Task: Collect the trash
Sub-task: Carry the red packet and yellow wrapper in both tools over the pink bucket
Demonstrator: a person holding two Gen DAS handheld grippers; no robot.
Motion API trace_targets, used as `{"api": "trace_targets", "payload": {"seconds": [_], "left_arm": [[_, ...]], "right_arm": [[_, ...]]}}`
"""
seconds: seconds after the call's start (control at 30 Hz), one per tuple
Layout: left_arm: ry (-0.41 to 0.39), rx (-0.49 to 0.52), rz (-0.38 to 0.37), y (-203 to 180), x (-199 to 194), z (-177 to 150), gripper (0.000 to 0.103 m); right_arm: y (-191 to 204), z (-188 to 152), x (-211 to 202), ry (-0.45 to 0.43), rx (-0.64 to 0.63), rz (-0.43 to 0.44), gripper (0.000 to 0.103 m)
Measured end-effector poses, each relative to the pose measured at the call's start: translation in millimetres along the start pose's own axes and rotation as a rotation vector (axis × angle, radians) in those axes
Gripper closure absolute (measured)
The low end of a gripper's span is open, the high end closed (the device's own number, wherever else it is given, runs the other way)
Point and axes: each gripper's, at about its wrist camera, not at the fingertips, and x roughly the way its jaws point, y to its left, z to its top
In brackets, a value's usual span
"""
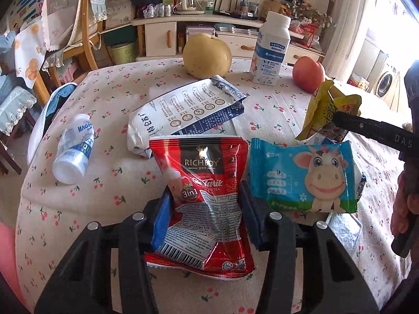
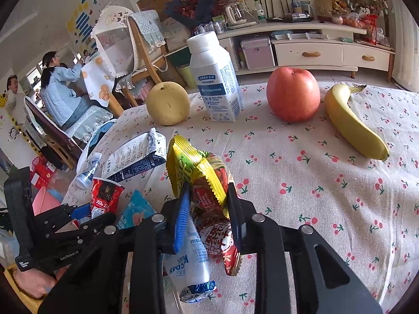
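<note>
The left gripper [image 1: 204, 204] pinches a glossy, crinkled red foil sachet [image 1: 201, 183] printed "RICHBOY", "Tarik" and "3in1"; its blue ribbed pads press both side edges. The right gripper [image 2: 209, 209] pinches a yellow, serrated-edge snack wrapper [image 2: 207, 183] just above a small white "WCDAY" bottle [image 2: 193, 259] lying on the cherry-print tablecloth [image 2: 314, 183]. Beside the sachet lies a blue cartoon-cow packet [image 1: 301, 178]; behind it, a white-and-navy pouch [image 1: 183, 115].

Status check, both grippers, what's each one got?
Left gripper shut on red tea sachet. Right gripper shut on yellow-edged snack wrapper. Nothing blocking.
</note>
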Motion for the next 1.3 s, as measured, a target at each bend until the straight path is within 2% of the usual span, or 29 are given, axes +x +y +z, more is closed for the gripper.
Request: {"api": "trace_targets", "payload": {"seconds": [0.47,0.67,0.87,1.07,1.3], "left_arm": [[-0.111,-0.100,-0.035,12,-77,-31,0.053],[-0.147,-0.130,-0.054,24,-94,-46,0.053],[-0.195,-0.147,-0.043,44,-115,-45,0.053],[-0.231,-0.201,-0.009,79,-134,-45,0.053],[-0.269,-0.227,0.048,120,-157,-50,0.053]], "right_arm": [[16,-8,-63,-0.127,0.012,0.028,0.075],[30,-19,-76,-0.130,0.027,0.065,0.075],[67,-31,-70,-0.087,-0.025,0.092,0.075],[121,-43,-53,-0.045,-0.101,0.128,0.075],[190,-50,-35,-0.008,-0.154,0.225,0.075]]}}
